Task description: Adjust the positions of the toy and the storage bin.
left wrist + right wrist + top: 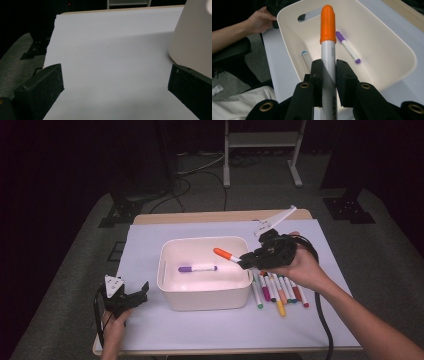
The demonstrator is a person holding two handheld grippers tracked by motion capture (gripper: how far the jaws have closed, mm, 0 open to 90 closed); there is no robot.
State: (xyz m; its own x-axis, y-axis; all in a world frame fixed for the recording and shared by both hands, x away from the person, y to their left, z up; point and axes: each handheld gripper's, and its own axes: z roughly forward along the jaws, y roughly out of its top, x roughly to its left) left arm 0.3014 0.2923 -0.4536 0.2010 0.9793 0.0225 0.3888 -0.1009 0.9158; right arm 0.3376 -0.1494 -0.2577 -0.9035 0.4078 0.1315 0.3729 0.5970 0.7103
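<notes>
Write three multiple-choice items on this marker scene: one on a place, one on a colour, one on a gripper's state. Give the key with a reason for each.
1. Where is the purple-capped marker?
A. inside the white bin
B. in the row beside the bin
C. between the left gripper's jaws

2. What colour is the cap of the marker in the right gripper?
A. green
B. orange
C. purple

3. How does the left gripper stand?
A. shut on a marker
B. shut on the bin's rim
C. open, with nothing in it

Key: 1 A, it lies on the bin's floor in the high view. 2 B, the right gripper view shows an orange cap above the clamped white barrel. 3 C, its jaws stand wide apart over bare white sheet in the left gripper view.
</notes>
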